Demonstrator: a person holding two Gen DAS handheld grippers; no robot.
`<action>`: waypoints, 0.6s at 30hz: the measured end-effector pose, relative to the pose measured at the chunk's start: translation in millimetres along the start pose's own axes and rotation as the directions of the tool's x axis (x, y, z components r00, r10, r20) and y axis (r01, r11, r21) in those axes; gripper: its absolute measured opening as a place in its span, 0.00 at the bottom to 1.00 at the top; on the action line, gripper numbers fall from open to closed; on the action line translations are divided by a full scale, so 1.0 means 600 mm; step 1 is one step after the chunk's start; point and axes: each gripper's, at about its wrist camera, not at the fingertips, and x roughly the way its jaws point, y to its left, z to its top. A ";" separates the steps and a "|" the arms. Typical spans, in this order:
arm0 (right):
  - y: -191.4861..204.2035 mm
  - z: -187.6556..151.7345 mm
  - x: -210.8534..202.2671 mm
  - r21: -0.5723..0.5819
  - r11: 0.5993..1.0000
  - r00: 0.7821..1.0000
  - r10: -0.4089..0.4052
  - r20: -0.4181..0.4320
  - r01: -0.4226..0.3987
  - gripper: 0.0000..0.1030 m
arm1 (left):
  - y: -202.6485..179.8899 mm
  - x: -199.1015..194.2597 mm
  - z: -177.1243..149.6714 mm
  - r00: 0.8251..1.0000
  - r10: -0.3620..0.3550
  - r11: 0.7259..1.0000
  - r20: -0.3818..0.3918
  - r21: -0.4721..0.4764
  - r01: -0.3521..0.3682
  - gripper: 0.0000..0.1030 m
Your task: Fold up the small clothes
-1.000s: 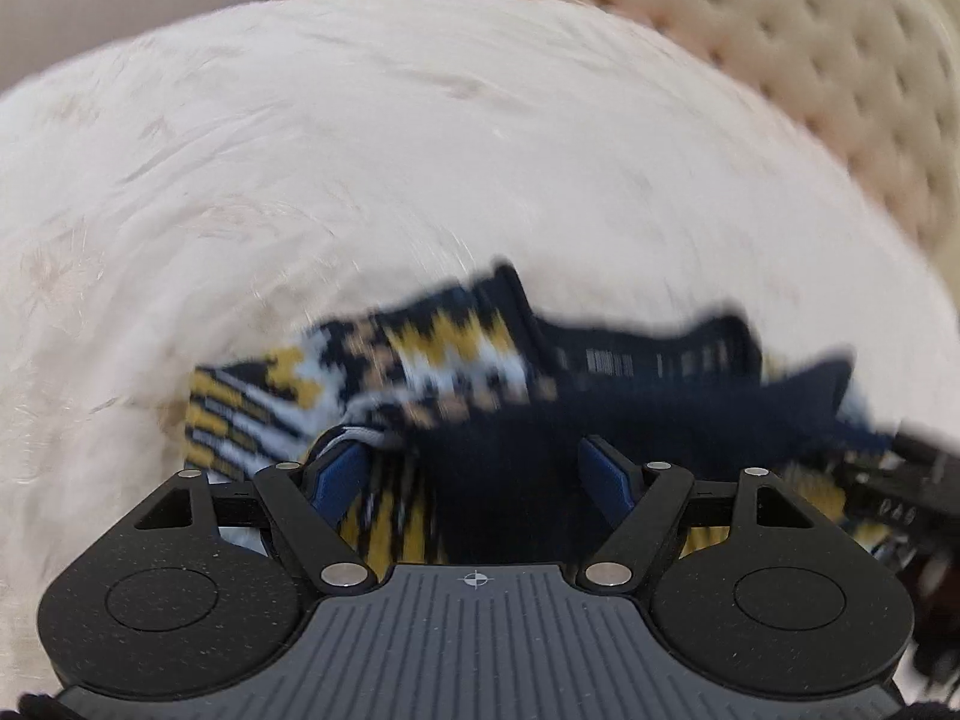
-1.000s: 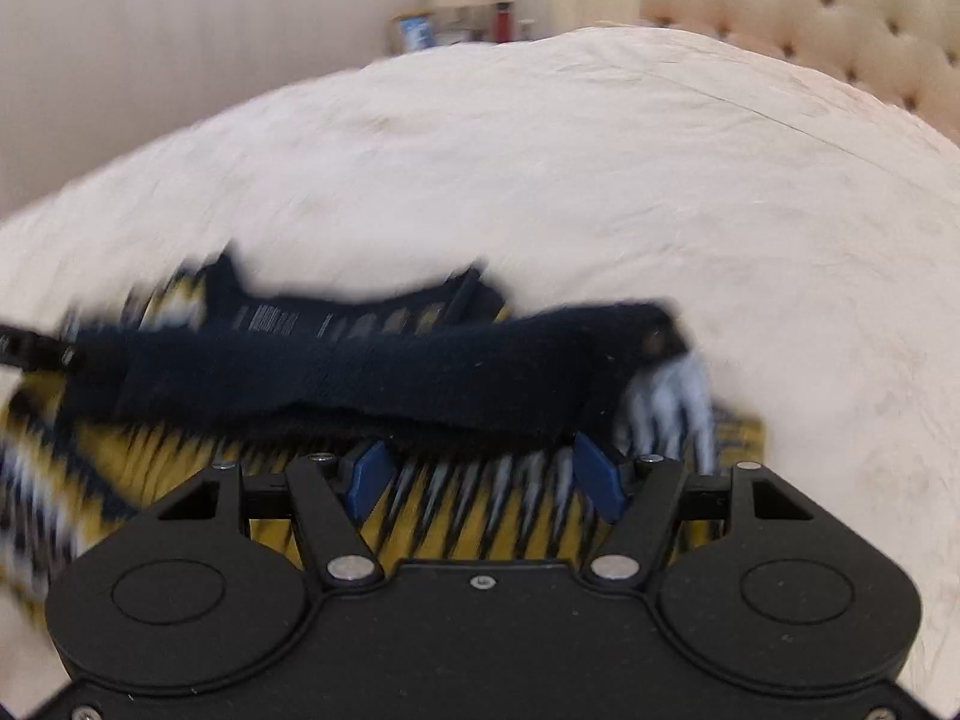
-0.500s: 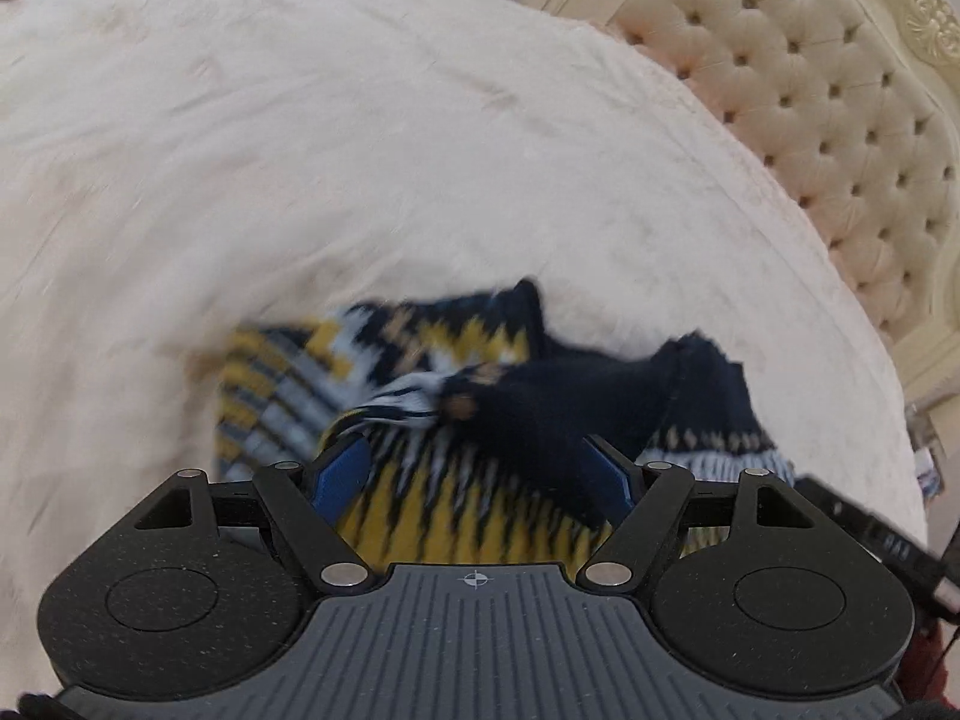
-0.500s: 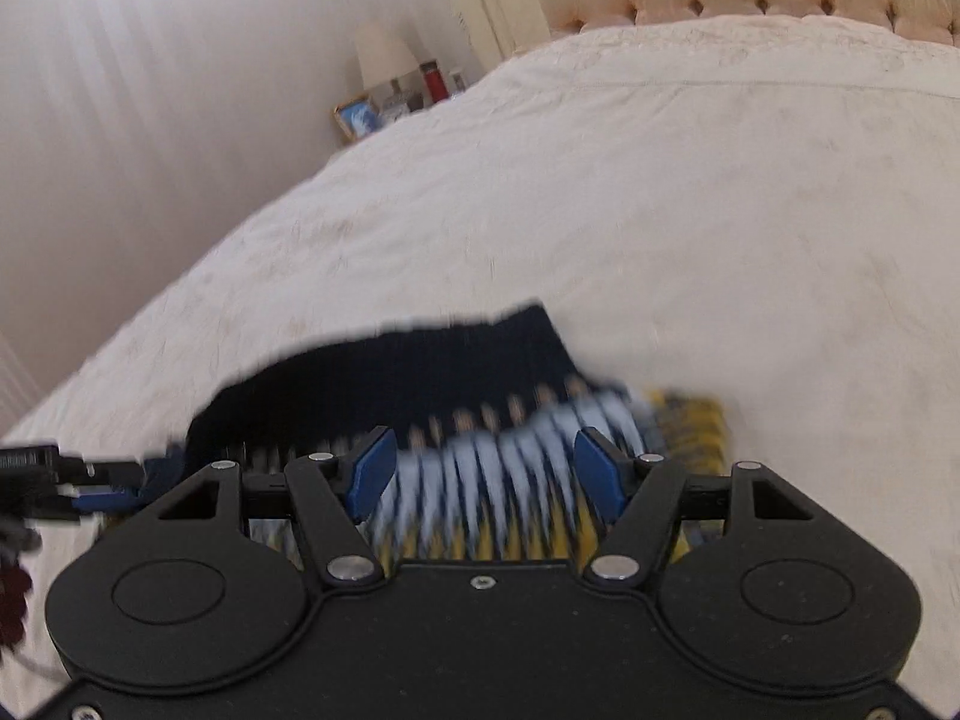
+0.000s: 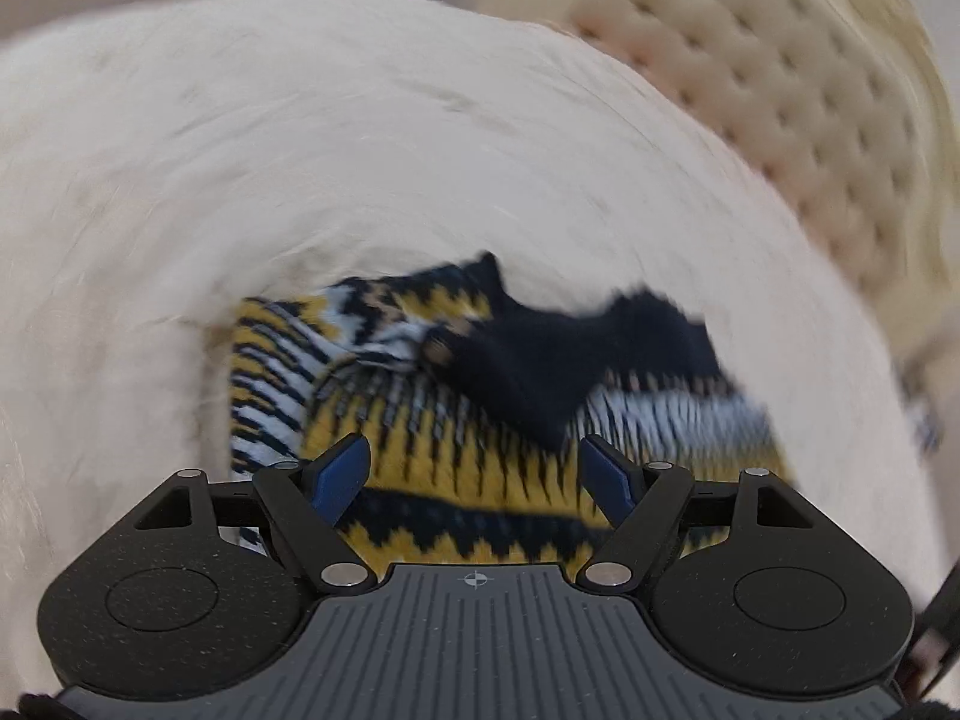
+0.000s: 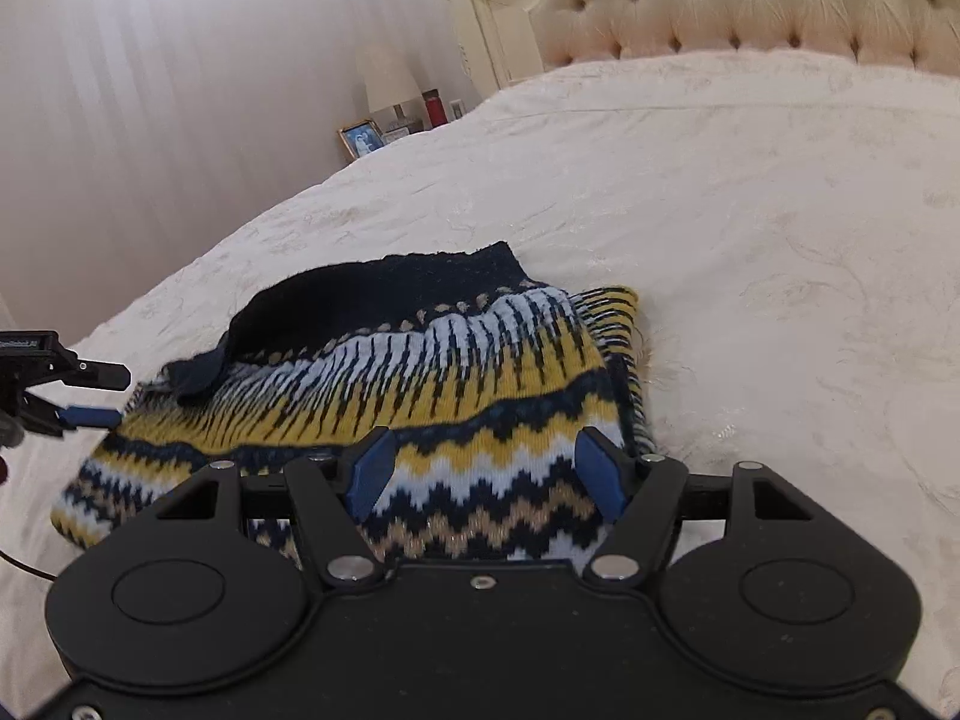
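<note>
A small knitted sweater (image 6: 420,372) with navy, yellow and white zigzag bands lies bunched in a folded heap on the white bedspread (image 6: 750,210). Its navy top part is laid over the patterned body. My right gripper (image 6: 486,468) hovers over the sweater's near edge, open, with its blue pads apart and no fabric pinched. The left wrist view is blurred. There the same sweater (image 5: 480,420) lies just past my left gripper (image 5: 474,474), which is also open and holds nothing. The left gripper (image 6: 99,397) also shows at the sweater's left end in the right wrist view.
A cream tufted headboard (image 6: 750,6) closes the far end of the bed. Beside it a nightstand carries a lamp (image 6: 390,78), a photo frame (image 6: 360,141) and a red bottle (image 6: 435,108). Pale curtains fill the left wall. A thin cable (image 6: 24,567) trails at the left.
The navy part that stretched across between both grippers now lies on the patterned body. Both grippers have drawn back, and the right one has swung towards the headboard.
</note>
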 end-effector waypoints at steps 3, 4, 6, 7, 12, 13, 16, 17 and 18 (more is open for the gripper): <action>0.004 0.004 0.008 0.007 1.000 1.000 0.023 0.009 -0.023 0.69 | -0.038 0.023 -0.013 0.997 0.076 0.984 -0.020 0.164 -0.072 0.73; 0.006 0.004 0.007 0.000 1.000 0.999 0.025 0.019 -0.025 0.69 | -0.047 0.037 -0.014 0.994 0.106 0.975 -0.035 0.201 -0.097 0.73; 0.009 0.003 0.004 -0.021 1.000 0.999 0.017 0.033 -0.016 0.70 | -0.055 0.060 -0.015 0.989 0.136 0.963 -0.051 0.241 -0.120 0.73; 0.008 0.002 0.003 -0.026 1.000 0.999 0.013 0.037 -0.012 0.70 | -0.058 0.070 -0.012 0.987 0.150 0.959 -0.049 0.252 -0.133 0.73; -0.006 -0.001 0.003 0.016 1.000 0.999 0.012 0.042 -0.013 0.70 | -0.051 0.096 0.041 0.987 0.160 0.967 0.017 0.198 -0.161 0.73; -0.008 0.000 0.003 0.019 1.000 0.999 0.012 0.045 -0.013 0.70 | -0.044 0.095 0.057 0.987 0.153 0.976 0.041 0.151 -0.158 0.73; -0.010 0.003 0.001 0.022 1.000 0.998 0.013 0.055 -0.014 0.70 | -0.010 0.074 0.092 0.987 0.113 0.992 0.117 -0.066 -0.105 0.73; -0.012 0.004 0.000 0.023 1.000 0.998 0.014 0.057 -0.015 0.70 | 0.000 0.066 0.097 0.986 0.103 0.989 0.134 -0.120 -0.087 0.73; -0.013 0.005 0.000 0.025 1.000 0.998 0.015 0.058 -0.016 0.70 | 0.009 0.055 0.099 0.985 0.090 0.984 0.146 -0.163 -0.066 0.74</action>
